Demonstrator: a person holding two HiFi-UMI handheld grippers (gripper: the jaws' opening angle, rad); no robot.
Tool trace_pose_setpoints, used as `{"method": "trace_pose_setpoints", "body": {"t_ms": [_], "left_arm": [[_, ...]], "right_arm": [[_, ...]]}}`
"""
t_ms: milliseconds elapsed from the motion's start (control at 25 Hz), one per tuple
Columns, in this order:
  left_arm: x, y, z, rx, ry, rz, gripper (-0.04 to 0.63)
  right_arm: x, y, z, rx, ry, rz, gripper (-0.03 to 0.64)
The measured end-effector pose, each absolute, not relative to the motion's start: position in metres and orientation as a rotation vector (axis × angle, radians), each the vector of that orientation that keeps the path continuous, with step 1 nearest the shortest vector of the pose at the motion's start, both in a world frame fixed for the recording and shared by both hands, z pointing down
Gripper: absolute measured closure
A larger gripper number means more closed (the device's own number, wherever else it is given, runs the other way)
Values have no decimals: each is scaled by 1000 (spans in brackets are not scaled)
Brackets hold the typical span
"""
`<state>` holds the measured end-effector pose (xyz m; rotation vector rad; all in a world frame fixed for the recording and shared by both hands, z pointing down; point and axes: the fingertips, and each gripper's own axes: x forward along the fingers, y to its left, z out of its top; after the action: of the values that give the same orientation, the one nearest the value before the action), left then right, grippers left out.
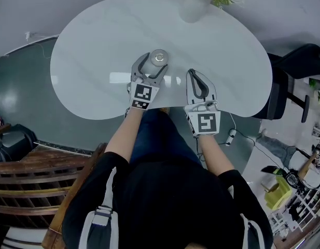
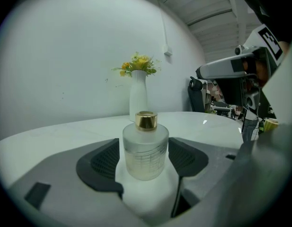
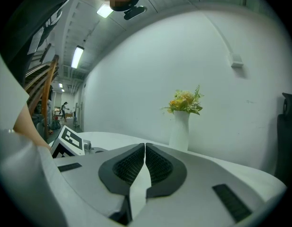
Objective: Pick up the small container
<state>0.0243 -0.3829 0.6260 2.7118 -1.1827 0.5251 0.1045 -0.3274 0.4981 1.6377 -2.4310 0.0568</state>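
Left tongs (image 2: 145,162): wide open around the bottle (image 2: 146,143), not squeezing.
Right tongs (image 3: 145,149): shut, empty.
Risk: we may bump the bottle over.

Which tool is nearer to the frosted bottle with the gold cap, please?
Left. The left tool has its open jaws either side of the frosted bottle; the right tool sits off to its right, shut and clear of it.
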Motion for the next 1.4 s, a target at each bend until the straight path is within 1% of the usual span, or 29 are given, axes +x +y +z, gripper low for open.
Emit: {"method": "trace_pose_setpoints", "body": {"t_ms": [400,880,1200,1400], "left_arm": [[40,-394,632,2703,-1130,554,268],[39,-395,630,2689,-1176,576,265],[50,-397,570,2767,-1194,486,265],[54,-388,535,2764,-1216,480,265]], "right_arm": [[108,-332,493,1668,-2431,64,589],[108,-334,483,1665,-2445,36,589],[108,-328,466,1668,-2468,-9,589],[113,-321,449,1675,-2495,-47,591]]}}
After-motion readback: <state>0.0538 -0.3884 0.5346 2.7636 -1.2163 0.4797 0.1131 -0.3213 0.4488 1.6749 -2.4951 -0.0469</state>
